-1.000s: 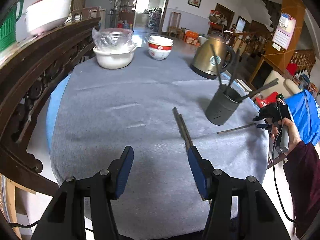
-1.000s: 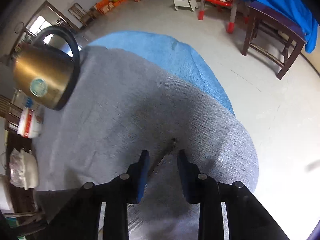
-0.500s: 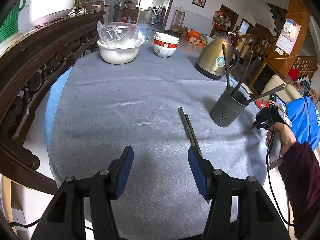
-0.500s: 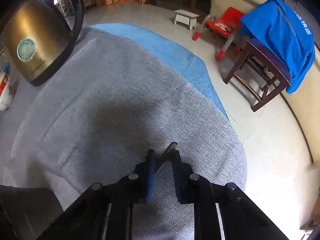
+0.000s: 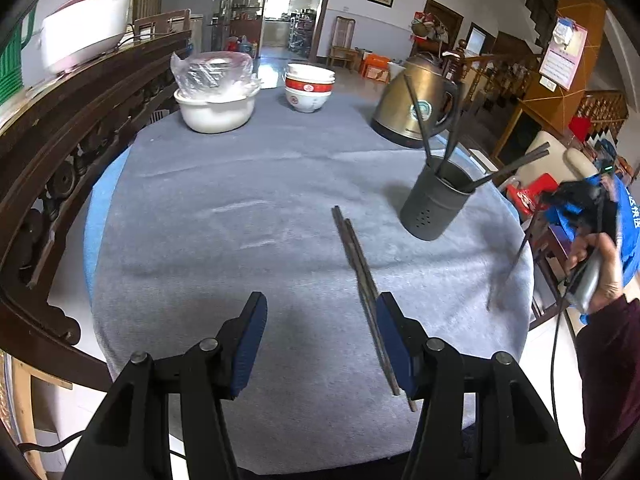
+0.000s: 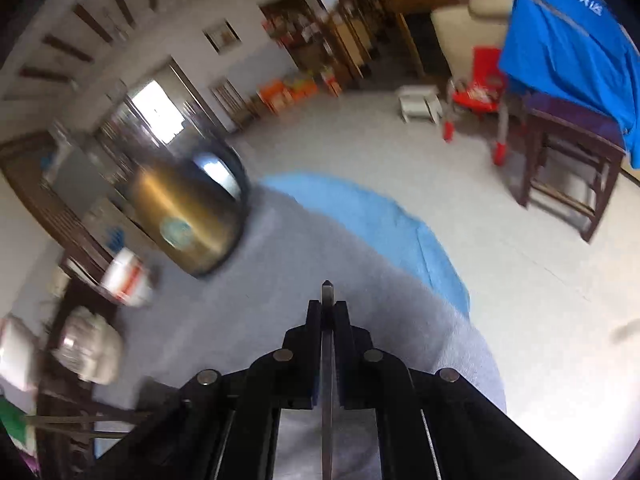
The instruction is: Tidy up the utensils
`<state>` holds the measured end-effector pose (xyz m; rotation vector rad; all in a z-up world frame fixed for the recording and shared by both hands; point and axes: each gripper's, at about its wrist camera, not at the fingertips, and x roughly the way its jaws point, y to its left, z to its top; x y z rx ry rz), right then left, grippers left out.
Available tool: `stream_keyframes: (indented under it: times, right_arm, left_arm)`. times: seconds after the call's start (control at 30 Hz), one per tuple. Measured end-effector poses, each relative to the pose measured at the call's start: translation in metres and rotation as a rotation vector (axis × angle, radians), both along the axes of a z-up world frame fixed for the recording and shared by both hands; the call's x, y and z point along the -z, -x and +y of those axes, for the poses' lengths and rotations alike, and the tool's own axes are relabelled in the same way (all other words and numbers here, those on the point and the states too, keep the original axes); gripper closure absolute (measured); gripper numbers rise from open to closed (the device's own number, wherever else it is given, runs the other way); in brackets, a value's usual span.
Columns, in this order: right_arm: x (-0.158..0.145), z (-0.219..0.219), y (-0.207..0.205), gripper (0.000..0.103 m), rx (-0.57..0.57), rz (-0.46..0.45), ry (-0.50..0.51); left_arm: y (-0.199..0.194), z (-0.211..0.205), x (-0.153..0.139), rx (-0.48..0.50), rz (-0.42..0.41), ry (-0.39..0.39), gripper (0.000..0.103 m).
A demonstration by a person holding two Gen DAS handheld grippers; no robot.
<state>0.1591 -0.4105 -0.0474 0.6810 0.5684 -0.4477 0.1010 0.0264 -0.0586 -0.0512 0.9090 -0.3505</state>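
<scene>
Your right gripper (image 6: 328,314) is clamped on one chopstick (image 6: 327,380), tip poking past the jaws. Left gripper (image 5: 320,328) approx half open, empty; chopstick pair (image 5: 362,276) lies just inside its right finger.

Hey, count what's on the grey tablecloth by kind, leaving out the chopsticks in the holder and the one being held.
Kettle: 1
Chopstick holder: 1
Plastic-covered white basin: 1
Stack of red-and-white bowls: 1
Chopsticks lying flat: 2
Total: 6

No text can be read with certainty. The blue cloth (image 6: 568,60) over the chair bears white characters too blurred to make out, and the kettle (image 5: 416,108) carries a round teal label with illegible print.
</scene>
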Motion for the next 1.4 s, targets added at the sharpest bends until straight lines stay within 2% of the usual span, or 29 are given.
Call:
stream_keyframes:
  times: [0.3,0.47,0.57,0.73,0.93,1.23,1.4]
  right_arm:
    - [-0.126,0.054,0.050,0.097,-0.017,-0.368,0.211]
    - [-0.174,0.092,0.059,0.097,-0.018,-0.487,0.357]
    - [-0.188,0.118,0.049,0.097,-0.048,-0.513,0.407]
    - [-0.186,0.146,0.019,0.097,-0.113,-0.502,0.391]
    - [-0.171,0.159,-0.010,0.097,-0.152,-0.451,0.387]
    - [-0.125,0.173,-0.040,0.097,-0.203,-0.303,0.429]
    - [-0.102,0.169,-0.040,0.096,-0.264,-0.234,0.356]
  left_arm:
    - [0.003,-0.006,0.003,-0.017,0.048,0.002,0.045]
    - [0.008,-0.006,0.004,-0.020,0.057,0.004,0.045]
    - [0.010,-0.005,0.004,-0.021,0.061,0.005,0.045]
    - [0.013,0.000,0.003,-0.028,0.052,0.009,0.045]
    - [0.012,0.011,0.004,-0.050,0.053,0.025,0.045]
    - [0.010,0.018,0.010,-0.062,0.072,0.036,0.045]
    - [0.009,0.018,0.012,-0.065,0.079,0.032,0.045]
